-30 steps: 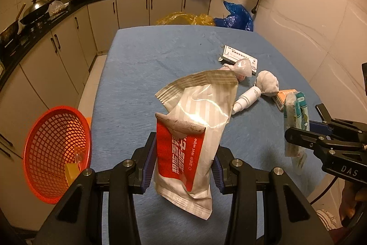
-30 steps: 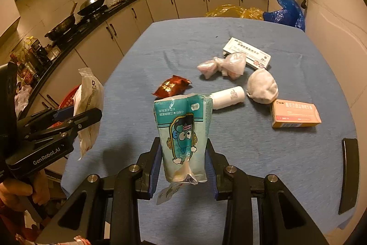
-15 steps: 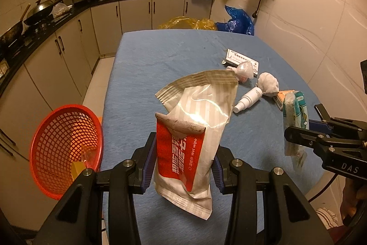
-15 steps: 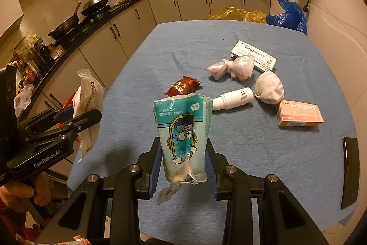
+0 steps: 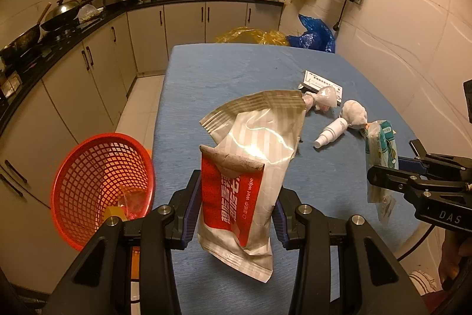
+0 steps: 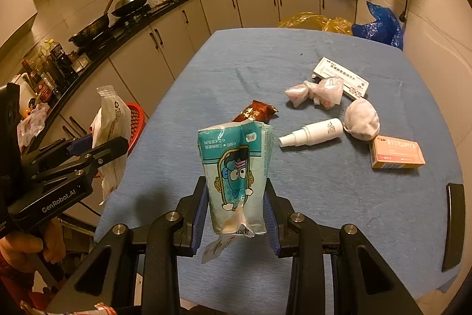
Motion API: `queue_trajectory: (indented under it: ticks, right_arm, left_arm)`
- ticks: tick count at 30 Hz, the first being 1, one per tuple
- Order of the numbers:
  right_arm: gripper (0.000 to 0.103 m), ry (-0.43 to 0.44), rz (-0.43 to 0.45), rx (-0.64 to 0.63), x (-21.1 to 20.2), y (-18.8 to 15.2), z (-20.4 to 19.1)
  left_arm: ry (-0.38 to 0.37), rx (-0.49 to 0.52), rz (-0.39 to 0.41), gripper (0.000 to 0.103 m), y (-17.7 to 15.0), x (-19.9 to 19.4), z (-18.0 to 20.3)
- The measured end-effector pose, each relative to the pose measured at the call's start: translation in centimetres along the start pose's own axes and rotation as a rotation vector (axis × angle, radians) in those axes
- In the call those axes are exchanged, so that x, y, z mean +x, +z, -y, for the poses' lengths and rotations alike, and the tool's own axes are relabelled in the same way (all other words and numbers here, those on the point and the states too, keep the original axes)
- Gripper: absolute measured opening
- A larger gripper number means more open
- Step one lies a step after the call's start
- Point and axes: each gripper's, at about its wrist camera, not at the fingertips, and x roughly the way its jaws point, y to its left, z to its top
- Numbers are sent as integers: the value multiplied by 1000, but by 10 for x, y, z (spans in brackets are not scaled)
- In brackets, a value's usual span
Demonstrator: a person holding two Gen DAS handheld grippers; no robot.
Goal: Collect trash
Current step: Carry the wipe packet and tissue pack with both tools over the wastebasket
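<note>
Red-and-white wet-wipe pack (image 5: 247,182), crumpled, flap peeled open, upright and clamped above the bench edge, just right of the red mesh basket (image 5: 100,185). Teal cartoon-printed tissue pack (image 6: 236,176), torn at the bottom, upright and clamped. Beyond the tissue pack, flat on the bench: brown snack wrapper (image 6: 255,114), white spray bottle (image 6: 312,132) on its side, knotted plastic bags (image 6: 318,92), white wad (image 6: 362,119), orange box (image 6: 396,155), white medicine box (image 6: 340,76).

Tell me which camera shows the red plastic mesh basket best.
The left wrist view: the red plastic mesh basket shows whole beside the table, open mouth and contents visible. The right wrist view shows only a red sliver behind the left gripper's packet.
</note>
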Motion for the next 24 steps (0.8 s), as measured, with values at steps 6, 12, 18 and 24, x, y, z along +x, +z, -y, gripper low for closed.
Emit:
queue_trajectory:
  ticks: [6, 12, 18, 24]
  right_arm:
    - [37, 1, -4, -13, 2, 1, -8]
    - [37, 1, -10, -20, 4, 3, -13]
    - [37, 5, -15, -24, 8, 6, -17]
    - [37, 16, -23, -31, 14, 11, -23]
  left_arm:
    - [4, -15, 2, 41, -3, -3, -7]
    - [4, -23, 6, 41, -3, -3, -11]
    - [5, -32, 8, 41, -4, -6, -18]
    - [19, -60, 12, 41, -5, -11, -32]
